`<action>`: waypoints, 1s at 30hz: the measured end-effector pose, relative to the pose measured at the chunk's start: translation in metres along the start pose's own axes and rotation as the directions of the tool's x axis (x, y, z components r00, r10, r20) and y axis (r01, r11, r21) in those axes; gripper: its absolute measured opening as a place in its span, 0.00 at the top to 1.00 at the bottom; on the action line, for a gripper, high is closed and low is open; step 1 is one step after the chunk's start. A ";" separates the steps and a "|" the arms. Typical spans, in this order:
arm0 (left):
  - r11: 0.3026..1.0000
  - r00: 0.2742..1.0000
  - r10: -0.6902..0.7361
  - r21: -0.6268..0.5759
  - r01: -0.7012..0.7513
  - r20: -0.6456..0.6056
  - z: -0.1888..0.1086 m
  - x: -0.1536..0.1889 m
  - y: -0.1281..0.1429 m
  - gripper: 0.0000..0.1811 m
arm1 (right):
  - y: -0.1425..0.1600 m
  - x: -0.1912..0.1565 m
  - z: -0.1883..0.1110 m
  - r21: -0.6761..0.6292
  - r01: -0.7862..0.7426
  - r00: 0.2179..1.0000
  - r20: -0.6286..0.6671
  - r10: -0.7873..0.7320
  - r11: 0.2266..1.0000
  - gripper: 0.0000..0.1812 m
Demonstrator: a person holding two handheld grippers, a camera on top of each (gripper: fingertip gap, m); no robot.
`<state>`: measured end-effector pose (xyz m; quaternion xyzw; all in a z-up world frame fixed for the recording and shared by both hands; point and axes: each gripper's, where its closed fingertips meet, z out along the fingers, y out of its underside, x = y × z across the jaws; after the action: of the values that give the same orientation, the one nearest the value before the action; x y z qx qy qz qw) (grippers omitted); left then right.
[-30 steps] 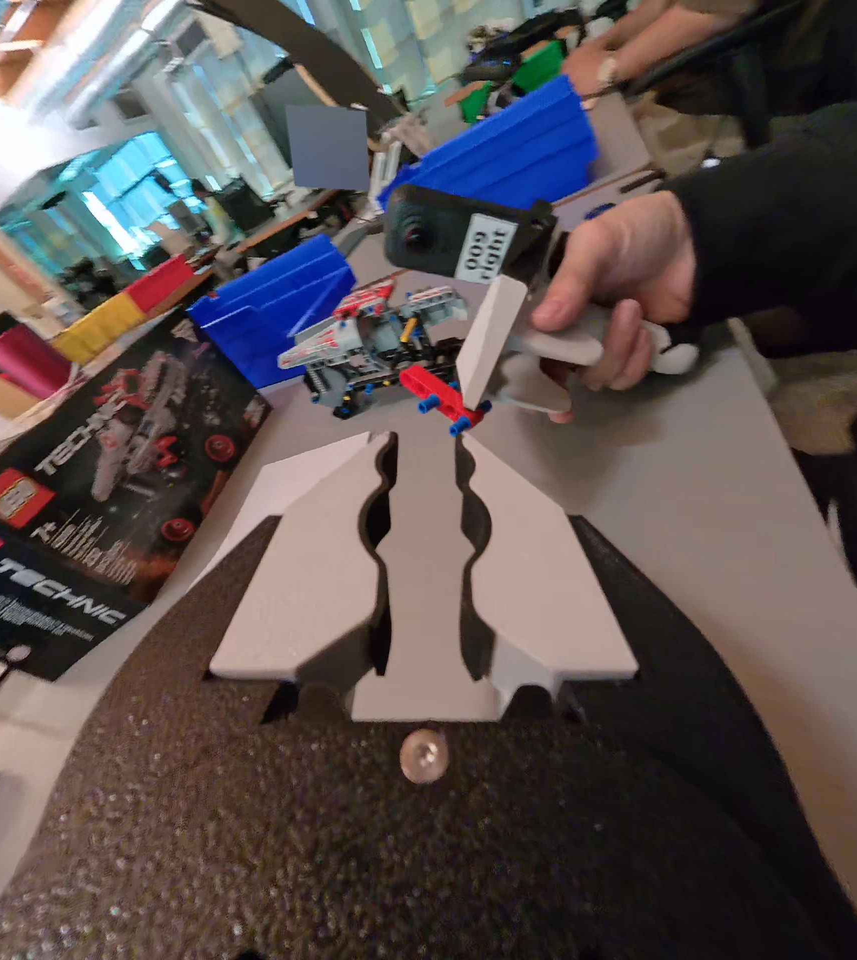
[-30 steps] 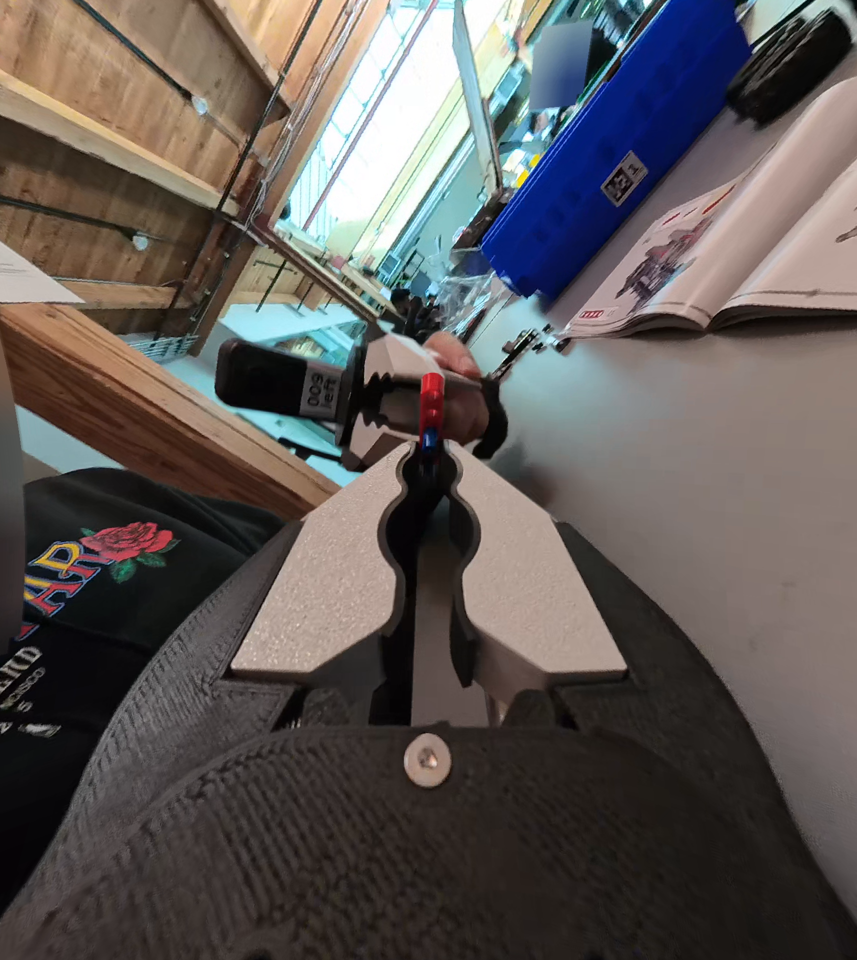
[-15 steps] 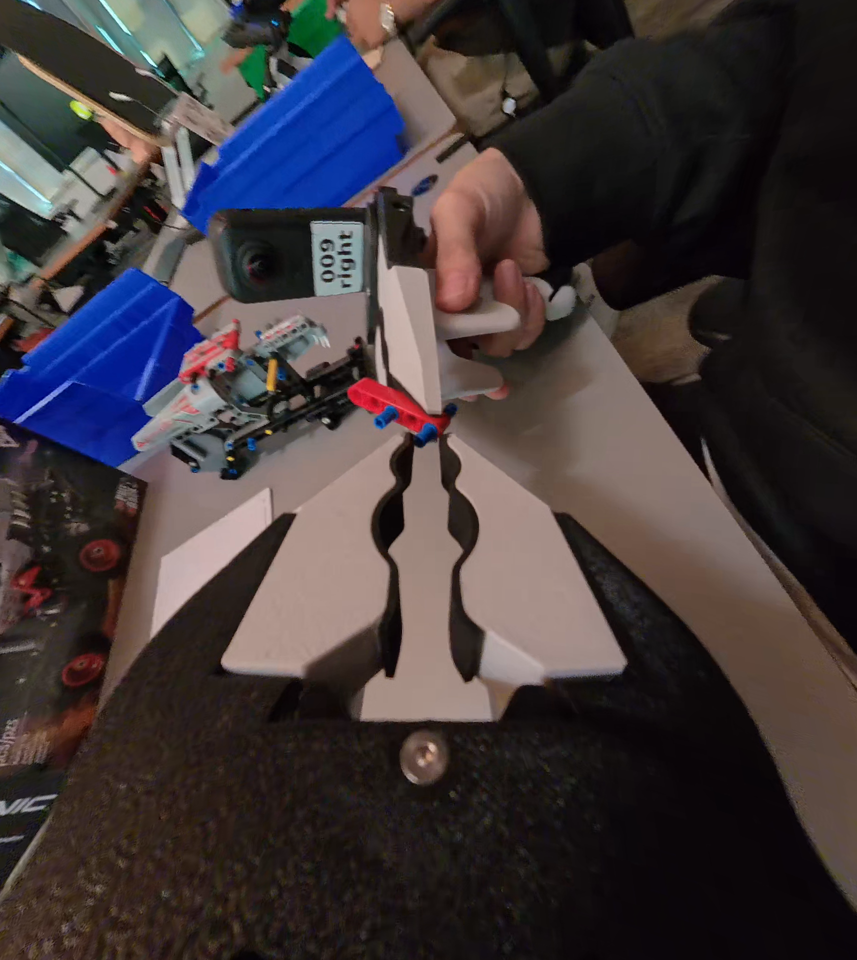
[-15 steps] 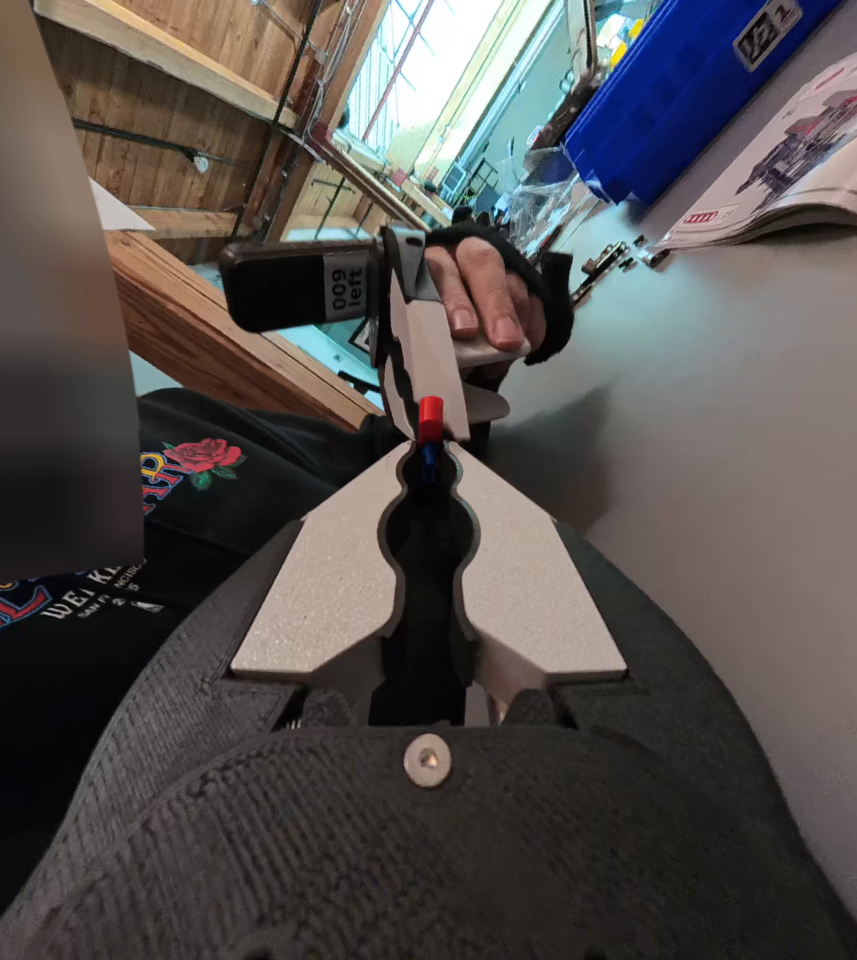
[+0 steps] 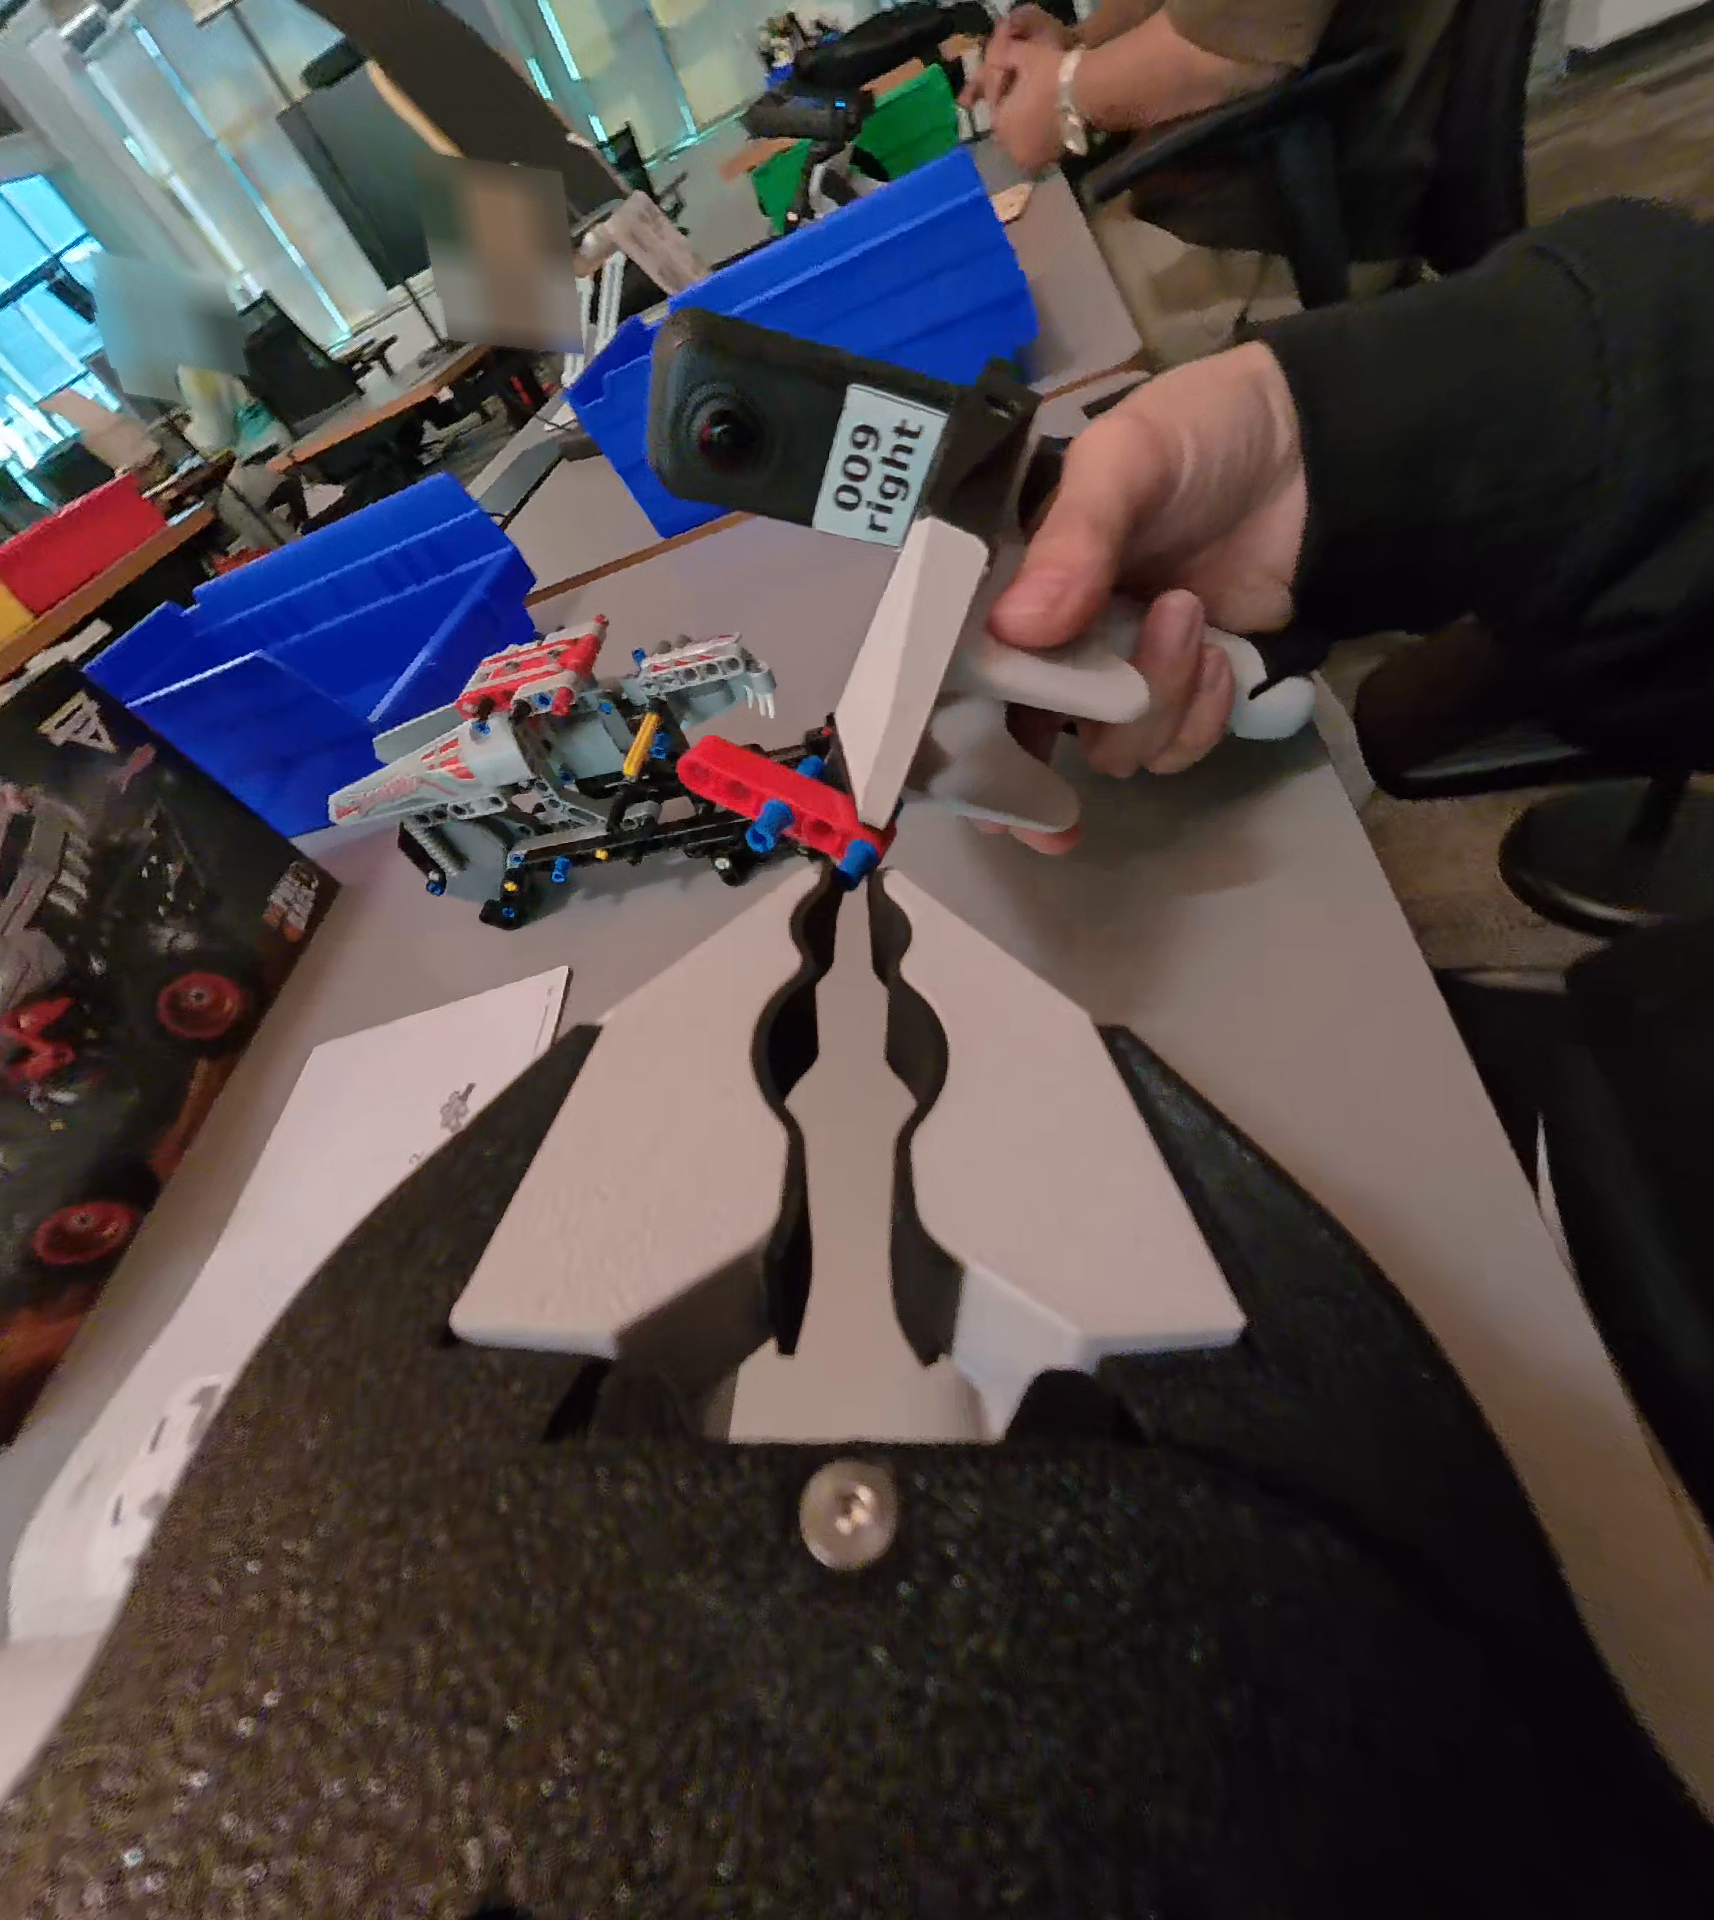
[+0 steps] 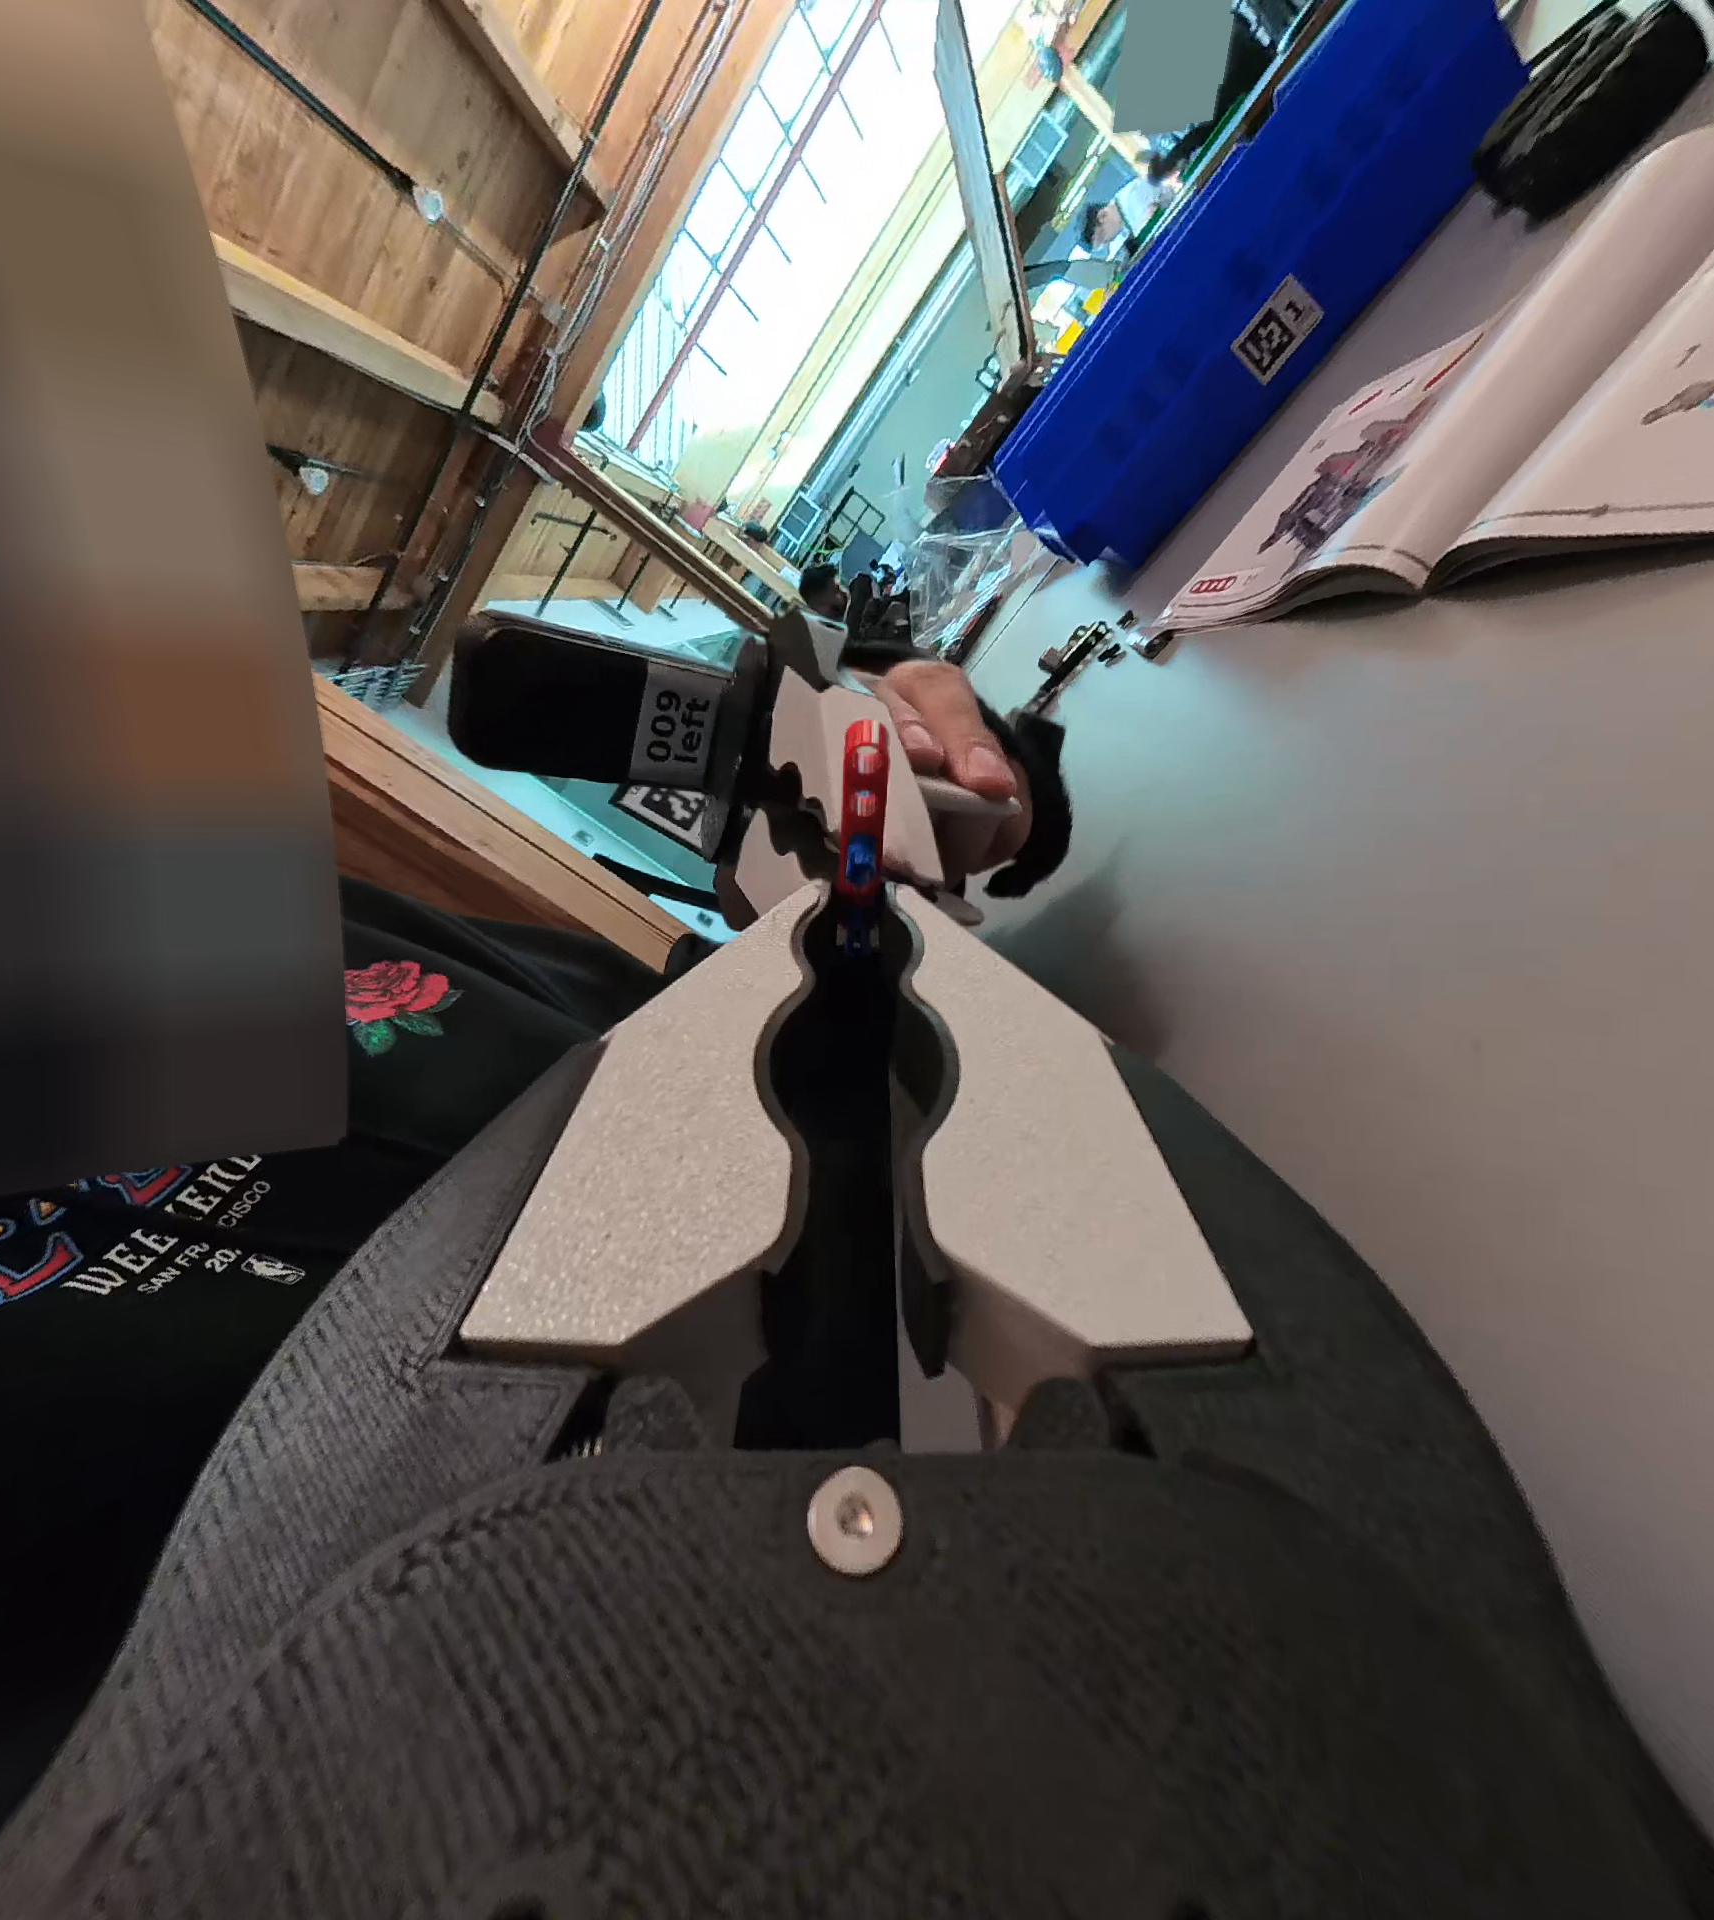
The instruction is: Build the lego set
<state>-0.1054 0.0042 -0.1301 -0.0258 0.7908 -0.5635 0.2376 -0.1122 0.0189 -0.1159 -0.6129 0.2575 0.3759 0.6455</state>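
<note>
**Red beam gripped by right tool, left tool's tips at a blue pin**

Tool tips meet over the tabletop [image 5: 1092,935]. The right tool [image 6: 858,914] is clamped on the end of a red lego beam [image 5: 780,800], which carries blue pins [image 5: 768,826]. The left tool [image 5: 848,894] has its fingers nearly together, with only a narrow gap at the tips, which sit right at a blue pin on the beam's near end; whether they pinch it cannot be told.

Compared with half a second ago, the left wrist view has swung left: the half-built lego vehicle [image 5: 562,769] now sits nearer the middle, just behind the beam, and more of the set's box [image 5: 53,987] shows at the left edge. In the right wrist view the beam [image 6: 861,800] shows more of its length than before, and the open instruction booklet [image 6: 1559,436] fills more of the upper right. Blue bins [image 5: 313,665] stand behind the vehicle.
</note>
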 end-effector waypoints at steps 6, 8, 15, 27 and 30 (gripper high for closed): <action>0.996 0.993 -0.093 0.016 0.092 0.071 0.009 -0.008 0.000 0.99 | -0.010 0.004 -0.007 0.052 0.029 0.999 -0.045 -0.027 0.998 0.97; 0.995 0.990 -0.099 0.010 0.098 0.097 0.012 -0.012 0.000 1.00 | -0.014 0.006 -0.009 0.076 0.025 0.998 -0.057 -0.021 0.997 0.97; 0.999 0.990 -0.038 -0.022 0.042 0.135 0.015 -0.015 0.007 1.00 | -0.016 0.014 -0.012 0.092 0.038 0.995 -0.097 -0.029 0.995 0.97; 0.997 0.983 0.058 -0.053 -0.049 0.175 0.014 -0.013 0.016 1.00 | -0.010 0.021 -0.010 0.064 0.008 0.996 -0.094 -0.001 0.998 0.97; 0.997 0.983 0.061 -0.052 -0.052 0.174 0.012 -0.012 0.017 1.00 | -0.008 0.022 -0.009 0.054 0.010 0.995 -0.103 -0.004 0.998 0.97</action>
<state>-0.0858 0.0032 -0.1439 -0.0586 0.7804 -0.5330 0.3216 -0.0917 0.0140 -0.1293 -0.6144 0.2984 0.3345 0.6493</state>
